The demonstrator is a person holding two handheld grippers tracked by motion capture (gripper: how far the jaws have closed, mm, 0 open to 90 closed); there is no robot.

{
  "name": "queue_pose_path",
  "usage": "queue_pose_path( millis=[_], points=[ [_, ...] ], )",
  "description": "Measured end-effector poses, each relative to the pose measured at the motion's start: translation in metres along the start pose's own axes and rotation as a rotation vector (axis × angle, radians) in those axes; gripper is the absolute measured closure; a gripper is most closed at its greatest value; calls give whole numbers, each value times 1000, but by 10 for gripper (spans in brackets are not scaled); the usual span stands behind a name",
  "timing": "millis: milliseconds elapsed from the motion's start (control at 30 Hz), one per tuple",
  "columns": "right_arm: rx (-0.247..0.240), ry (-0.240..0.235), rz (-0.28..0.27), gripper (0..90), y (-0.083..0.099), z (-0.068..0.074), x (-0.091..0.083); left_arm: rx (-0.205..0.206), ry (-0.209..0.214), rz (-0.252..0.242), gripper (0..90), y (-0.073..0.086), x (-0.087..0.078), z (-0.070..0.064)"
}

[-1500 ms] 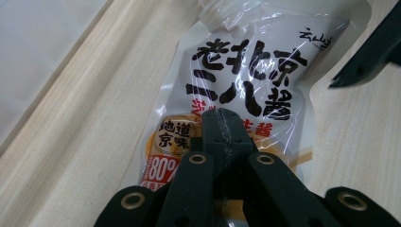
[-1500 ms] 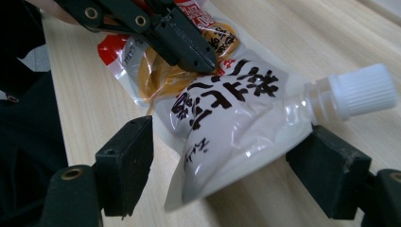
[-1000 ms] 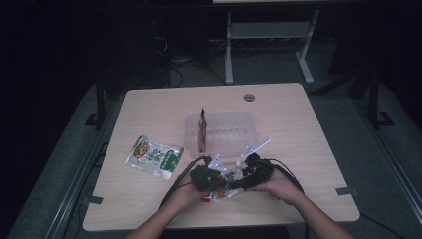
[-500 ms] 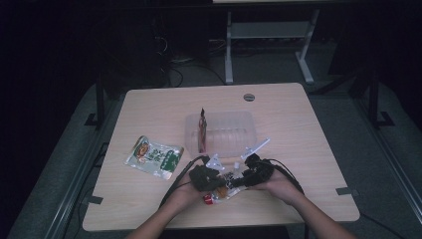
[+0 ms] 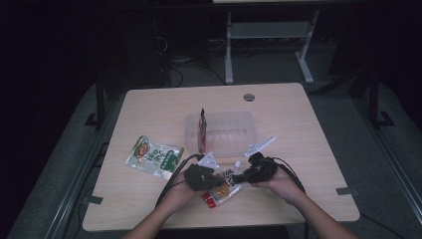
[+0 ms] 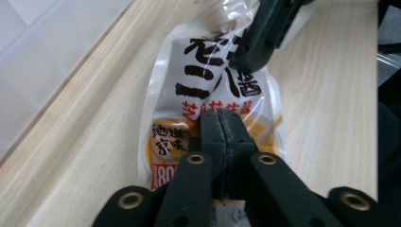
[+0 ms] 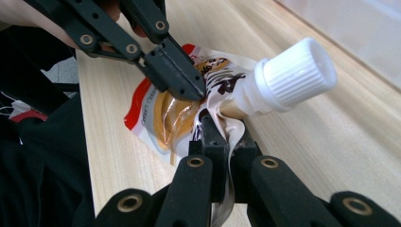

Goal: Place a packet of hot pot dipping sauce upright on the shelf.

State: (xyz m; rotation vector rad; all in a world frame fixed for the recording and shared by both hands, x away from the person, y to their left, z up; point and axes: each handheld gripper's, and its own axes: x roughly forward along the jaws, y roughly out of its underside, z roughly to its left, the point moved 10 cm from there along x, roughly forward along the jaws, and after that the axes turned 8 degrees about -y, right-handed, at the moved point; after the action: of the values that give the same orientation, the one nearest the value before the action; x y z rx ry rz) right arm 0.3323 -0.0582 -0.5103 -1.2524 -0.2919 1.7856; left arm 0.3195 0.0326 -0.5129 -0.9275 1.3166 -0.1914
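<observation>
Pouch (image 7: 189,106) between our two grippers, above the table (image 5: 308,129). Left gripper (image 6: 221,124) clamped on its printed middle; right gripper (image 7: 218,135) clamped on film just below the white cap (image 7: 295,71).

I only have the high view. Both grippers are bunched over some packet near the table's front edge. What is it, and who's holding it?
Observer: A spouted sauce pouch with a white ribbed screw cap; the right gripper view shows the cap on.
Operator: Left gripper shut on it?
Observer: Yes. The left gripper has its jaws closed on the printed middle of the pouch.
Operator: And the right?
Observer: The right gripper pinches the film just below the spout, jaws closed on it.
Operator: Pouch off the table?
Observer: Its spout end tilts up; whether the far end rests on the table is unclear.
</observation>
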Motion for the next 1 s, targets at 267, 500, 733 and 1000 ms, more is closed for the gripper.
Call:
queue_pose_path(
  millis=[267,500,733,1000],
  points=[
    [-9,-21,-35,893,-7,7,-8,3,-15,2,884,6,-19,9],
    [-34,-50,-58,893,-14,14,-19,-12,-22,3,894,7,-26,17],
    [-59,-85,-104,893,-25,25,-28,0,-14,4,897,6,-25,16],
    [-88,-153,-148,894,-37,40,-33,-20,-4,-20,898,0,-19,15]
  ],
)
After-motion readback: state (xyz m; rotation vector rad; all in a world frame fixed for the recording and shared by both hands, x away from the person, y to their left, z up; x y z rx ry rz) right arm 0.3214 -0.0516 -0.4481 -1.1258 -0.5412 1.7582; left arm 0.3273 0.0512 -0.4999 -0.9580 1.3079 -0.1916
